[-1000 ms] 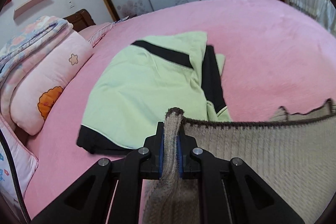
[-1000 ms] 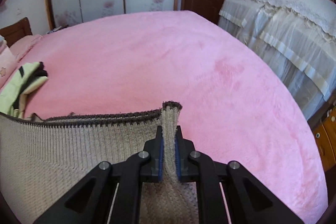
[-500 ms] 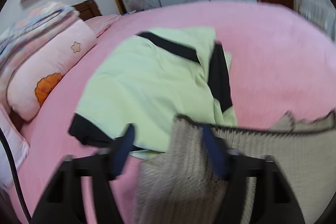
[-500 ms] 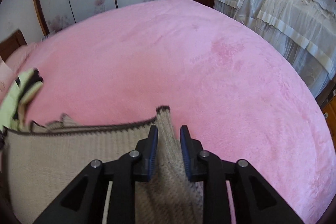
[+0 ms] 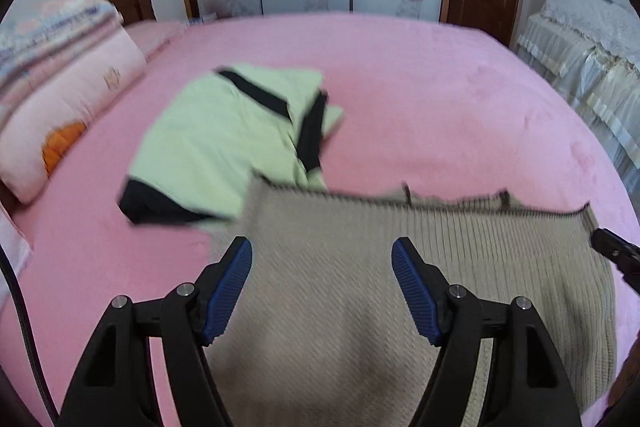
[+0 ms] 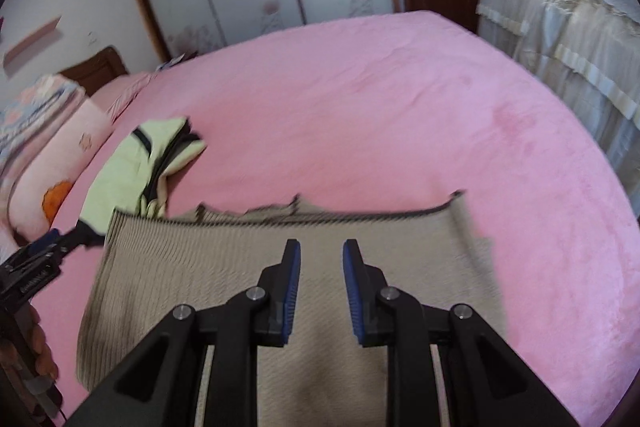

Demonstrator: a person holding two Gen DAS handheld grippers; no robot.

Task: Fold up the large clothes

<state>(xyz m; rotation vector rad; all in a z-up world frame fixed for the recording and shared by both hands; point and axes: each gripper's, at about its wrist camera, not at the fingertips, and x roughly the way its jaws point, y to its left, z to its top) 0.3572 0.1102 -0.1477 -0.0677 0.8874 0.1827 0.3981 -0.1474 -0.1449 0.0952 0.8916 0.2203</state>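
At the left of the pink bed (image 5: 400, 75), a folded green and black garment (image 5: 224, 131) lies beside a pink pillow (image 5: 60, 107), its near edge hidden under the beige knitted sweater (image 5: 360, 287), which lies flat across the near part of the bed. The left hand-held gripper (image 5: 322, 259) hangs above the sweater with jaws wide apart and nothing between them. The right hand-held gripper (image 6: 321, 259) stands narrowly apart, also empty; both views are motion-blurred, and the sweater's near part is cut off.
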